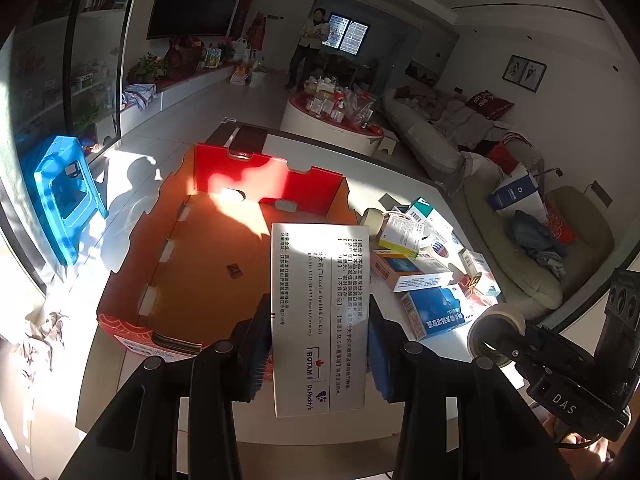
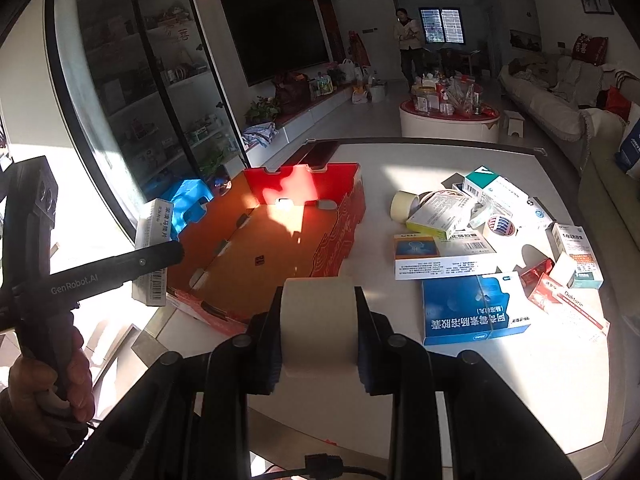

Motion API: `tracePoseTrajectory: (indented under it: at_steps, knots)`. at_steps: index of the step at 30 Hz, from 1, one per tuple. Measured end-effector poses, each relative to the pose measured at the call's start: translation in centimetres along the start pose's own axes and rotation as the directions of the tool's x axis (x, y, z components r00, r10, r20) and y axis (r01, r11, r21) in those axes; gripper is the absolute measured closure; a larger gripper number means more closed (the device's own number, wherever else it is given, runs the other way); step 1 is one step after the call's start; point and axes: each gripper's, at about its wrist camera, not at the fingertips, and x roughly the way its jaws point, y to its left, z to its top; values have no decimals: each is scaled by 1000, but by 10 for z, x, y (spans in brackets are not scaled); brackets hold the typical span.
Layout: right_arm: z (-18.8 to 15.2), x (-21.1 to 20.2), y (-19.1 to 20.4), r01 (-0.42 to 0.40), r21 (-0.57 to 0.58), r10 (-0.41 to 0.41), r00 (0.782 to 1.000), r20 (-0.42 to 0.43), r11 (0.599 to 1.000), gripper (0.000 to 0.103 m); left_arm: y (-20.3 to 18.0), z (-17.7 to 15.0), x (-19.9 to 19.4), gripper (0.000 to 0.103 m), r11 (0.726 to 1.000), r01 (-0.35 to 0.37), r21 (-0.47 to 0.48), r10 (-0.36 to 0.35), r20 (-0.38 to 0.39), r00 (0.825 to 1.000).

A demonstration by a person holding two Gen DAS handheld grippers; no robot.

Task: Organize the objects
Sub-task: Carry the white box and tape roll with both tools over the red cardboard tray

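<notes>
Your left gripper (image 1: 320, 340) clenches a flat white cardboard medicine box (image 1: 318, 312), printed with black text, above the near edge of a shallow red-and-orange cardboard tray (image 1: 208, 248) on the white table (image 1: 280, 424). Your right gripper (image 2: 318, 336) grasps a smooth beige roll of masking tape (image 2: 318, 316) by its flat sides. Only the right wrist view shows your bare hand (image 2: 52, 384) on the left handle; beside the tray lies a loose pile of medicine cartons (image 2: 476, 240)
</notes>
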Motion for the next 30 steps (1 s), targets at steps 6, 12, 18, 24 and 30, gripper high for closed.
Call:
tracePoseTrajectory:
  at_steps: [6, 12, 18, 24, 30]
  knots:
    - [10, 5, 8, -15, -8, 15, 1000, 11, 1000, 75, 12, 5, -1, 58, 1000, -11, -23, 12, 6, 1000]
    - [24, 13, 23, -36, -38, 37, 999, 18, 999, 75, 20, 16, -7, 58, 999, -33, -20, 34, 37, 999]
    - [36, 23, 43, -61, -72, 63, 998, 29, 996, 75, 27, 24, -10, 58, 997, -78, -7, 78, 60, 995]
    - [39, 40, 52, -84, -56, 84, 997, -1, 995, 75, 34, 20, 1, 58, 994, -107, -7, 107, 31, 994]
    - [42, 53, 52, -83, -31, 83, 996, -14, 996, 75, 37, 22, 7, 58, 993, -116, -14, 116, 22, 993]
